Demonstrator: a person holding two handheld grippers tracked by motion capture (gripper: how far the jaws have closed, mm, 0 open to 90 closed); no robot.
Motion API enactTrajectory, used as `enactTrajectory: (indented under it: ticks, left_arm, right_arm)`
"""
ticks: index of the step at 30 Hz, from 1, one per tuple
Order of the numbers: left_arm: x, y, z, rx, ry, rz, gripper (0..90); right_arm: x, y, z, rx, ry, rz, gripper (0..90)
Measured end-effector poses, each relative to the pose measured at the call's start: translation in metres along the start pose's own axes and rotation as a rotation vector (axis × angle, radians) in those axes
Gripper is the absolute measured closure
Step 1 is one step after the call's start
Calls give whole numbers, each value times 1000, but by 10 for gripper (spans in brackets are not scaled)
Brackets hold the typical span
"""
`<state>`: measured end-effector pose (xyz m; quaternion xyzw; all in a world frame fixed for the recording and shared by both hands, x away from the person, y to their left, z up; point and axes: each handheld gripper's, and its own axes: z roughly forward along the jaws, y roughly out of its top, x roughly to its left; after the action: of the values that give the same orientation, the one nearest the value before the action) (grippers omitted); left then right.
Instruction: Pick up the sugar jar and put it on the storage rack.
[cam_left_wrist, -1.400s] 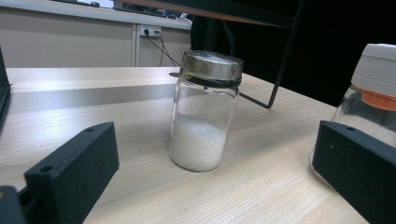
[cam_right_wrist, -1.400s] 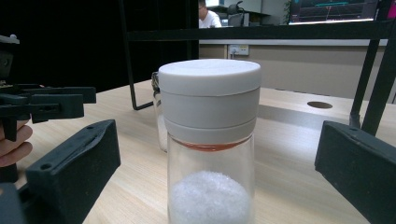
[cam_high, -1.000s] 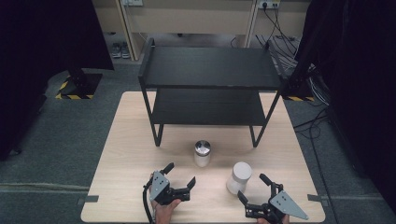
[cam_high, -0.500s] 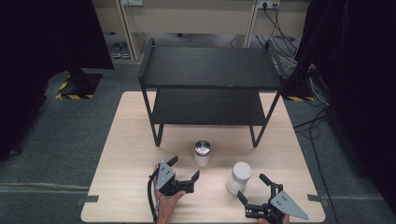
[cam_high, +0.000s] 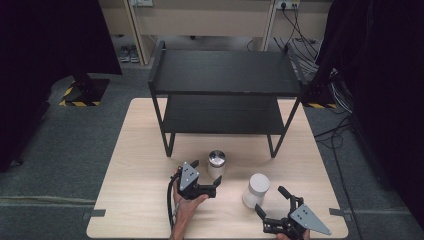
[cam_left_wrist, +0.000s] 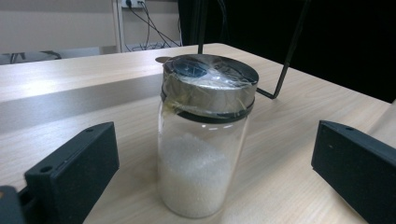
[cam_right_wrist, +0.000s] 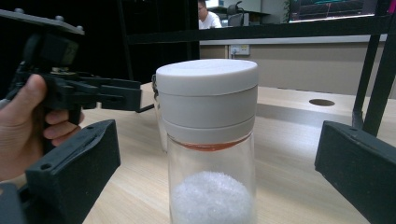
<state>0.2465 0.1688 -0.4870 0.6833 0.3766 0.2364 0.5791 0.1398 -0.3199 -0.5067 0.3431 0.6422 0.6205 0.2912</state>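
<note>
Pale wood-grain worktop on grey carpet, seen from the high view; a black two-tier rack stands on its far half. Behind it run beige cabinets with wall sockets and loose cables; dark curtains close both sides of the room.

Steel-lid jar, upright in front of the rack and partly filled with white grains, has film stretched over its lid. Left tongs, held in a hand, are spread, one jaw to either side of this jar and clear of it in the left gripper view.

White-lid jar, upright to the right and nearer the front edge, also holds white grains. Right tongs are spread just before it; contact is not apparent, though the jar's base is cut off in the right gripper view. There the left tongs appear beyond the jar.
</note>
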Motion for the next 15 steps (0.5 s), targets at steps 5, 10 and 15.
enactTrajectory:
  ticks: [5,10,15]
  left_arm:
    - [2,6,10,13,4,11,1]
    - [4,8,17,29,7,8,3]
    - [4,12,24,46,9,21,14]
  right_arm:
    - [-1,0,0,-2,1,1,3]
    - [0,0,0,-1,0,6,3]
    - [-1,-1,0,0,0,10,3]
